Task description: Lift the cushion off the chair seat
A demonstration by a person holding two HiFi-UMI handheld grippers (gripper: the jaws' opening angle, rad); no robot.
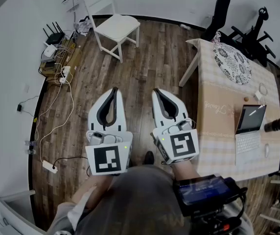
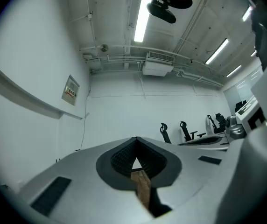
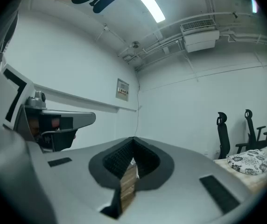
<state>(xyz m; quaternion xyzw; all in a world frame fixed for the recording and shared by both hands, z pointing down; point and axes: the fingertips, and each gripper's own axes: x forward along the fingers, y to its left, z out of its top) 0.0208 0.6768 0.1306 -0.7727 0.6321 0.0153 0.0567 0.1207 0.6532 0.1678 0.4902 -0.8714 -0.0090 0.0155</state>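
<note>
A round black-and-white patterned cushion [image 1: 233, 62] lies on the far end of the table [image 1: 218, 126], not on a chair; it also shows low at the right in the right gripper view [image 3: 252, 161]. A white wooden chair [image 1: 115, 27] stands at the far wall with a bare seat. Both grippers are held level side by side above the wooden floor, well short of chair and cushion. My left gripper [image 1: 114, 89] [image 2: 137, 140] is shut with nothing in it. My right gripper [image 1: 156, 90] [image 3: 133, 140] is shut and empty too.
The table at the right has a checked cloth, an open laptop [image 1: 250, 126] and a mouse [image 1: 266, 151]. Black office chairs [image 1: 250, 28] stand behind it. A router [image 1: 54, 37], cables and a power strip [image 1: 49, 166] lie along the left wall.
</note>
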